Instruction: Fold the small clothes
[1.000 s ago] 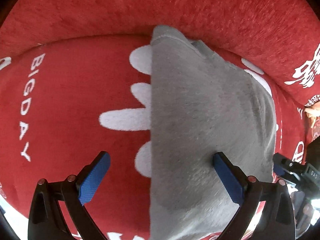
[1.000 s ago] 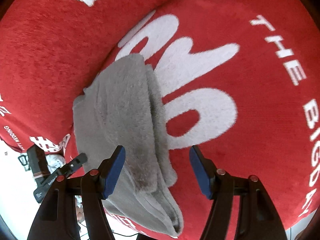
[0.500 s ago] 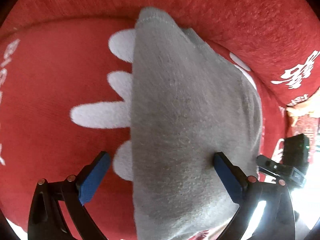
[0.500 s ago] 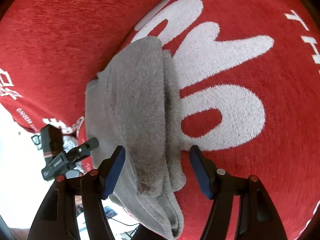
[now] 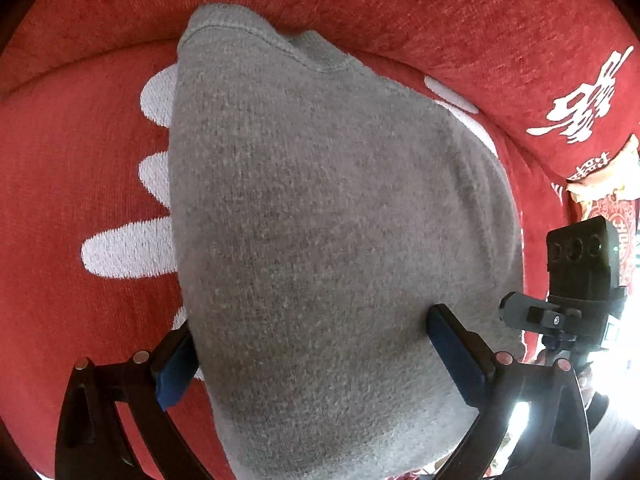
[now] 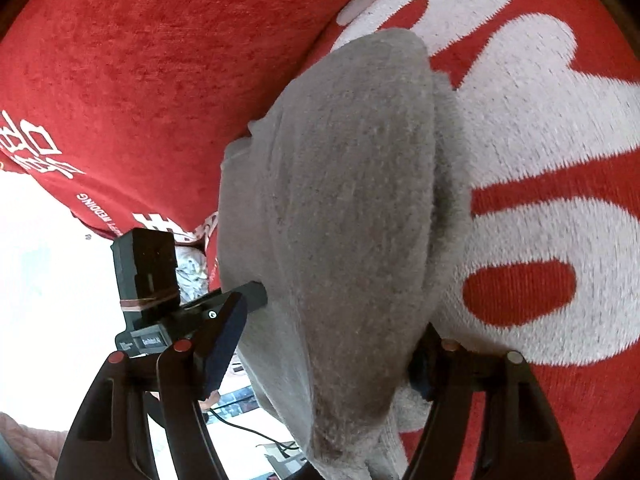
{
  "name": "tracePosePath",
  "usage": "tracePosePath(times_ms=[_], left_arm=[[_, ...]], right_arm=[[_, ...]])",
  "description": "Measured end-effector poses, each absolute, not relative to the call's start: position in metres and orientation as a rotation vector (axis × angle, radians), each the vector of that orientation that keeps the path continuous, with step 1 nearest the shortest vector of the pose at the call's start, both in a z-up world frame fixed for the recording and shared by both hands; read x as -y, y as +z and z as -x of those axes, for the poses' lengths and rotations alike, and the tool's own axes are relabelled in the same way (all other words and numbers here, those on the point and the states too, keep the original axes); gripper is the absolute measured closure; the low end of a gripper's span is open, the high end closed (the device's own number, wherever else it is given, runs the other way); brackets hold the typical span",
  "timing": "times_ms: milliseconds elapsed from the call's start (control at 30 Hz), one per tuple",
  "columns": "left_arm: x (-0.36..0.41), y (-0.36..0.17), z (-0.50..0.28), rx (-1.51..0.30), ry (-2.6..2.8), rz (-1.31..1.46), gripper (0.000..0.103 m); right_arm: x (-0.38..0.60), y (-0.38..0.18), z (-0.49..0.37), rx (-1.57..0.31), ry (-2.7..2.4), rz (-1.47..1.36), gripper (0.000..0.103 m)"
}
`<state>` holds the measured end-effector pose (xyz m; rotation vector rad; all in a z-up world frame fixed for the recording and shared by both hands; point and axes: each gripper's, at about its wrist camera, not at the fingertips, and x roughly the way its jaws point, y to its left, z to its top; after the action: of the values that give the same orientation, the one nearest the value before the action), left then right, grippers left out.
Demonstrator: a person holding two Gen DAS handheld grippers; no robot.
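A folded grey knit garment (image 5: 320, 232) lies on a red sofa seat with white lettering (image 5: 80, 184). My left gripper (image 5: 312, 354) is open, its blue-padded fingers (image 5: 456, 348) wide apart on either side of the garment's near end, which fills the gap between them. In the right wrist view the same garment (image 6: 352, 200) shows as stacked folded layers. My right gripper (image 6: 324, 344) is open too, its fingers (image 6: 224, 340) straddling the garment's near end. Each gripper's camera block shows in the other's view.
The red sofa backrest (image 5: 400, 8) rises just behind the garment. The other gripper's black camera block (image 5: 580, 264) sits at the right edge of the left view and at the left in the right view (image 6: 146, 268). Beyond the sofa edge lies bright floor (image 6: 40, 280).
Both grippers have moved forward over the garment, which now looks much larger and fills the gap between each pair of fingers. Both stay open.
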<state>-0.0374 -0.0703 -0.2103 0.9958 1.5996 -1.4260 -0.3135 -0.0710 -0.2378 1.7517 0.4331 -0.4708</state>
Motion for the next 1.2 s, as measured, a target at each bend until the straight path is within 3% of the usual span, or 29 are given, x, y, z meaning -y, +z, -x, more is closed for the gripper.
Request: tracePosePath(times_ms=[33, 100, 133, 200, 300, 767, 1100, 1200], left_arm=[[0.070, -0.210, 0.039, -1.592, -1.419, -0.997, 0.000], [0.071, -0.207, 0.049, -1.571, -1.417, -0.987, 0.012], [0.069, -0.202, 0.048, -1.561, -1.431, -0.968, 0.016], [0.064, -0.193, 0.043, -1.552, -1.459, -0.936, 0.038], [0.057, -0.180, 0.035, -1.556, -1.489, -0.893, 0.051], [0.001, -0.105, -0.036, -1.484, -1.559, -0.839, 0.052], [-0.048, -0.140, -0.124, -1.493, -1.397, -0.866, 0.052], [-0.056, -0.154, -0.139, -1.483, -1.306, -0.885, 0.052]], right_arm=[[0.071, -0.239, 0.311, -0.442, -0.488, -1.763, 0.034], [0.069, -0.242, 0.314, -0.479, -0.519, -1.777, 0.066], [0.067, -0.243, 0.315, -0.466, -0.521, -1.793, 0.067], [0.066, -0.241, 0.312, -0.433, -0.522, -1.795, 0.068], [0.064, -0.228, 0.306, -0.379, -0.490, -1.795, 0.069], [0.021, -0.144, 0.232, -0.353, -0.450, -1.697, 0.069], [-0.016, -0.176, 0.137, -0.454, -0.443, -1.734, 0.068], [-0.019, -0.189, 0.131, -0.583, -0.535, -1.726, 0.059]])
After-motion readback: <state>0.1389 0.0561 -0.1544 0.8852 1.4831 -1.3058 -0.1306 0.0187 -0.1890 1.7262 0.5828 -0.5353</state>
